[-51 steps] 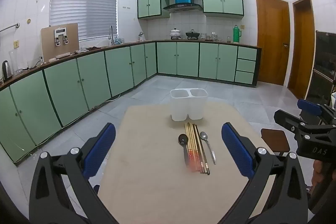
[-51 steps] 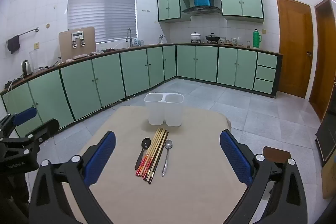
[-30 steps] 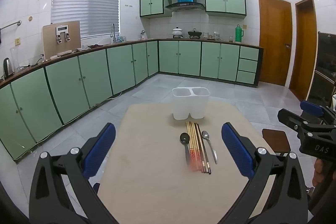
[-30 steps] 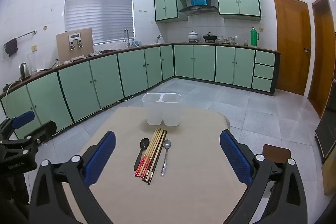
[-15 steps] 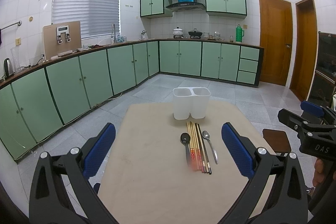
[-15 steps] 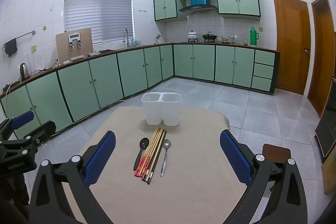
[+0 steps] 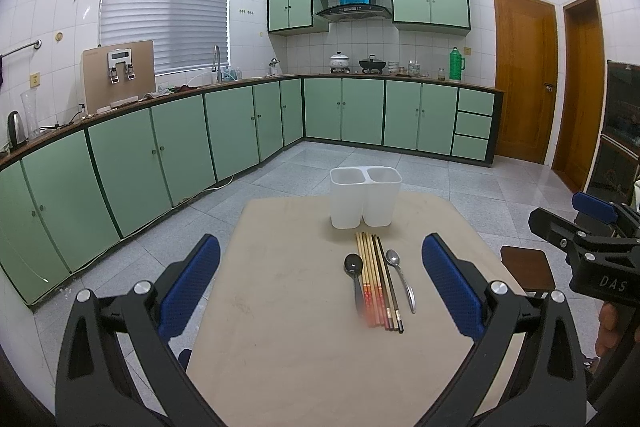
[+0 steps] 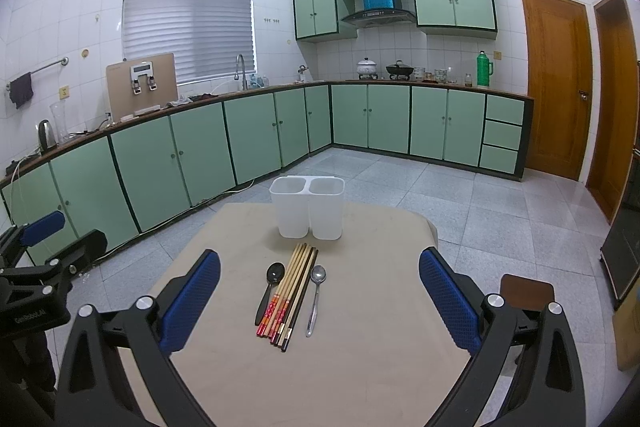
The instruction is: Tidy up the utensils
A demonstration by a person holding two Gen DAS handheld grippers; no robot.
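Before you on the table (image 8: 400, 367), a holder (image 8: 307, 209) stands at the far edge. Just in front of it lie the chopsticks (image 8: 290, 293), one spoon (image 8: 269, 291) to their left, another spoon (image 8: 315, 295) to their right.

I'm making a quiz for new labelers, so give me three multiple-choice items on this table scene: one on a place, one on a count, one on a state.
1. Where do the chopsticks lie?
A. between the two spoons
B. inside the holder
C. on the floor

2. How many spoons are on the table?
A. one
B. two
C. four

3. What is in the white holder?
A. chopsticks
B. a spoon
C. no utensils

Answers:
1 A: the black spoon and the silver spoon flank them.
2 B: only those two show.
3 C: nothing sticks up from either compartment.
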